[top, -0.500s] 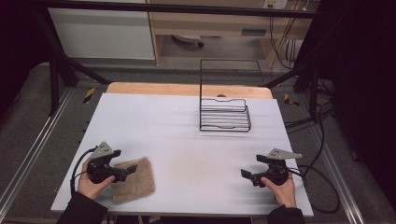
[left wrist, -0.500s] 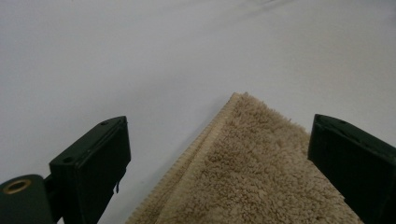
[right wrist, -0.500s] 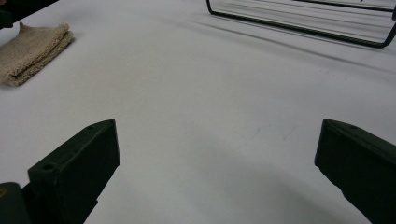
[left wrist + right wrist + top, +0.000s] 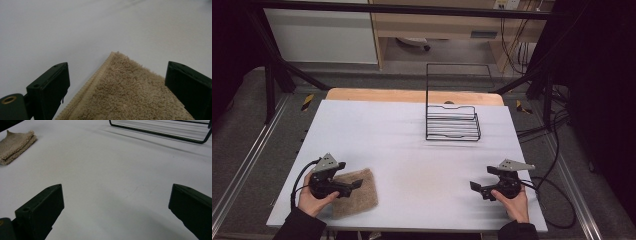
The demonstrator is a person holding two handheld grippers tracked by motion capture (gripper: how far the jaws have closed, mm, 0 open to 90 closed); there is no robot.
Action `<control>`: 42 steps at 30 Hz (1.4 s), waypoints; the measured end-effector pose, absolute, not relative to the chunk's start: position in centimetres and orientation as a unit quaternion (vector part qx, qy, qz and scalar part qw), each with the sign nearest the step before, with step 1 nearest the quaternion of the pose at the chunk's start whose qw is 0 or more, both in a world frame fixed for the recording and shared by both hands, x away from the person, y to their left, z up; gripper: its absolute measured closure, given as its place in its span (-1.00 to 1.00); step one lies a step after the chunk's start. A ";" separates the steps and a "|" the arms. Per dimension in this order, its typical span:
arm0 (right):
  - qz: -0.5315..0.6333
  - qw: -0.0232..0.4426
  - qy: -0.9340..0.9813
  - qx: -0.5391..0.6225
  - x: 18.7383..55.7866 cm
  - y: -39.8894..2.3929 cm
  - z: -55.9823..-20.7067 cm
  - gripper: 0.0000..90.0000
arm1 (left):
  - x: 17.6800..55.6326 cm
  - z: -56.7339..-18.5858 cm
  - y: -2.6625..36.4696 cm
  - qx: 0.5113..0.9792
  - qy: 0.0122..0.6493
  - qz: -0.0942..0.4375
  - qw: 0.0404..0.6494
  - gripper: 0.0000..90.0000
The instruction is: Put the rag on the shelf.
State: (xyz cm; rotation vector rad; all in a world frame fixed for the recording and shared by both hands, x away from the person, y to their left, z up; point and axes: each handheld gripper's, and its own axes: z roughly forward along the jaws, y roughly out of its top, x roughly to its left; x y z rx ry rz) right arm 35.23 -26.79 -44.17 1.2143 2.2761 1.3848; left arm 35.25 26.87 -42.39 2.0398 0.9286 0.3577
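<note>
Folded tan towel [image 4: 354,192] lying flat at the near left corner of the desk [image 4: 402,135], one corner pointing up between the jaws in the left gripper view [image 4: 130,87]

Left gripper [image 4: 352,186] over the towel's left part, jaws spread wide, nothing pinched, pads apart from the cloth

Likely slip from here: closing on the top fold alone, so the towel opens out and drags instead of lifting whole

Closing too high risks catching only loose pile and letting go; pressing too low risks pushing the towel off the near edge

Right gripper [image 4: 476,187] well apart at the near right, jaws wide and empty above bare desk

Black wire rack [image 4: 452,125] far off near the back; snagging on its wires possible if the cloth goes there
</note>
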 end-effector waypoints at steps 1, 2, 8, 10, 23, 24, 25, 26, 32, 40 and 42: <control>0.469 0.107 0.773 0.413 35.2 -26.8 -44.2 -0.99 | 35.2 -42.4 26.7 0.816 0.371 0.143 0.420 -0.86; 0.469 0.107 0.773 0.413 35.2 -26.8 -44.2 -0.99 | 35.1 -42.4 26.5 0.817 0.370 0.142 0.418 -0.86; 0.467 0.108 0.775 0.412 35.2 -26.7 -44.3 -0.99 | 34.6 -42.1 25.2 0.827 0.357 0.141 0.411 -0.80; 0.467 0.109 0.774 0.413 35.2 -26.7 -44.3 -0.99 | 34.4 -42.0 24.8 0.829 0.356 0.140 0.408 -0.76; 0.461 0.108 0.775 0.417 35.2 -26.7 -44.3 -0.99 | 32.6 -41.8 22.3 0.844 0.354 0.133 0.381 -0.46; 0.460 0.108 0.776 0.417 35.2 -26.7 -44.3 -0.99 | 32.4 -41.8 22.1 0.845 0.353 0.131 0.380 -0.42; 0.460 0.108 0.777 0.416 35.2 -26.7 -44.3 -0.99 | 32.3 -41.8 22.0 0.846 0.352 0.129 0.379 -0.37; 0.458 0.108 0.778 0.417 35.2 -26.7 -44.3 -0.99 | 32.1 -41.8 21.8 0.848 0.351 0.126 0.377 -0.34; 0.457 0.106 0.778 0.418 35.3 -26.6 -44.4 -0.99 | 30.9 -42.0 20.8 0.861 0.336 0.113 0.366 -0.08; 0.457 0.106 0.778 0.419 35.3 -26.6 -44.4 -0.99 | 29.9 -42.5 19.3 0.877 0.325 0.109 0.338 0.30; 0.455 0.107 0.779 0.418 35.3 -26.6 -44.4 -0.99 | 29.9 -42.7 19.1 0.879 0.327 0.109 0.330 0.41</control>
